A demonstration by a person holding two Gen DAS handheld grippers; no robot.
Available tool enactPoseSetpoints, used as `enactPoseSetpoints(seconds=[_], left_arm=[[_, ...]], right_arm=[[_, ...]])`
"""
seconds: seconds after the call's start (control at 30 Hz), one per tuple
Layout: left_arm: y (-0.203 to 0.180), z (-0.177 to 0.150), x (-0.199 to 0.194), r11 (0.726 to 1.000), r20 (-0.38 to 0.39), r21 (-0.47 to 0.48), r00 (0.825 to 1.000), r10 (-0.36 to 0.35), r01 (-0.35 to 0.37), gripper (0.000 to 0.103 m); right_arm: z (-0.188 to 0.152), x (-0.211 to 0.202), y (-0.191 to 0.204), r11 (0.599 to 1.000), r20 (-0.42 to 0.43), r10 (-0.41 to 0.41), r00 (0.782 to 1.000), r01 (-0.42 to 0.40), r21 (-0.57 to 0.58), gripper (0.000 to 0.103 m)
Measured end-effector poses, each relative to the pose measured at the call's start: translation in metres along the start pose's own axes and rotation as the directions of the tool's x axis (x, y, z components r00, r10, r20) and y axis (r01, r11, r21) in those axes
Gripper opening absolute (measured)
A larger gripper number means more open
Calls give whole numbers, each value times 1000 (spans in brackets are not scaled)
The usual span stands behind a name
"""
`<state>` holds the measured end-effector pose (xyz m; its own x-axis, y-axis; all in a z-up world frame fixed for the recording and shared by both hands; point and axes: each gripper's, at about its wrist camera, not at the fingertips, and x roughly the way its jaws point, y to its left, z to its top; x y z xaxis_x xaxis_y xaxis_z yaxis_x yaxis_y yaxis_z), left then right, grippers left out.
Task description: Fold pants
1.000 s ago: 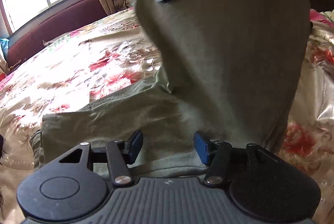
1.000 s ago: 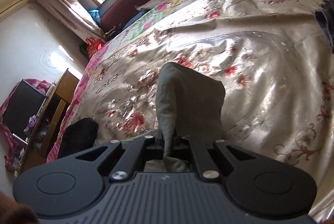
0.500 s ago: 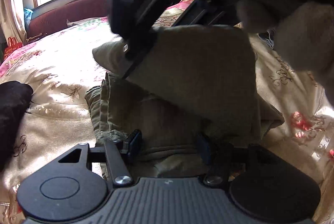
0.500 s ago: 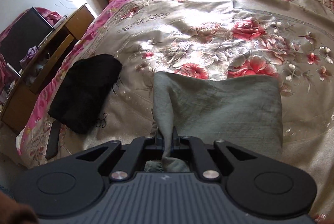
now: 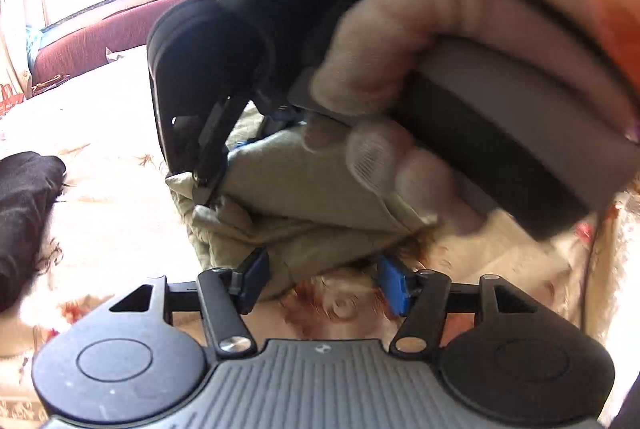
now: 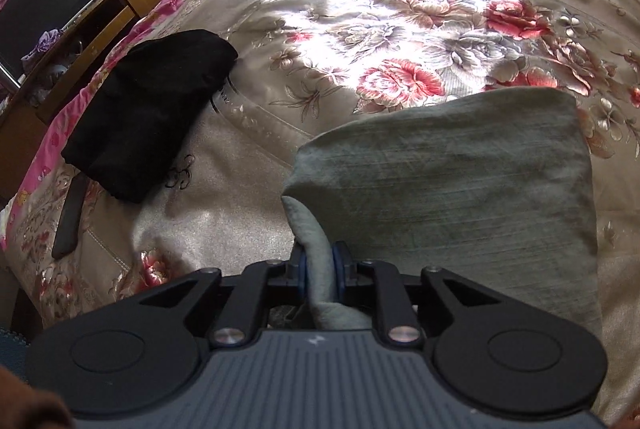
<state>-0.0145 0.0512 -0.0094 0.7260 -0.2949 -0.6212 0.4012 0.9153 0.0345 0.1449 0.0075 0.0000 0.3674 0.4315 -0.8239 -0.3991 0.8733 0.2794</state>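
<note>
The olive-green pants [image 6: 460, 165] lie folded on the floral bedspread [image 6: 360, 9]. My right gripper [image 6: 319, 263] is shut on a bunched edge of the pants, low over the bed. In the left wrist view the pants [image 5: 304, 189] sit as a folded stack just beyond my left gripper [image 5: 324, 279], which is open and empty over the bedspread [image 5: 100, 221]. The right gripper's body and the gloved hand [image 5: 392, 77] holding it fill the upper part of that view, right above the stack.
A black garment [image 6: 148, 109] lies on the bed left of the pants; it also shows in the left wrist view [image 5: 24, 221]. A dark flat strip [image 6: 68, 217] lies near the bed's left edge. A wooden desk [image 6: 92, 29] stands beyond that edge.
The right gripper has carried the raised pants section over and down onto the lower part. The left gripper has drawn back off the pants and stays open.
</note>
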Motion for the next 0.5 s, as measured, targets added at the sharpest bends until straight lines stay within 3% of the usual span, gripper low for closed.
enactPoseSetpoints(seconds=[0.2, 0.37, 0.43, 0.5], left_arm=[[-1, -5, -8, 1000, 27, -5, 1000, -11, 11, 74], [3, -9, -8, 1000, 39, -8, 999, -22, 22, 74], [4, -9, -7, 1000, 41, -6, 999, -25, 25, 74], [6, -13, -17, 1000, 48, -1, 999, -26, 26, 74]], right_arm=[[14, -18, -12, 989, 89, 35, 995, -47, 140, 8], [30, -35, -18, 948, 203, 43, 978, -104, 300, 9], [34, -25, -16, 939, 197, 14, 980, -80, 334, 14], [35, -9, -13, 942, 152, 42, 987, -90, 324, 14]])
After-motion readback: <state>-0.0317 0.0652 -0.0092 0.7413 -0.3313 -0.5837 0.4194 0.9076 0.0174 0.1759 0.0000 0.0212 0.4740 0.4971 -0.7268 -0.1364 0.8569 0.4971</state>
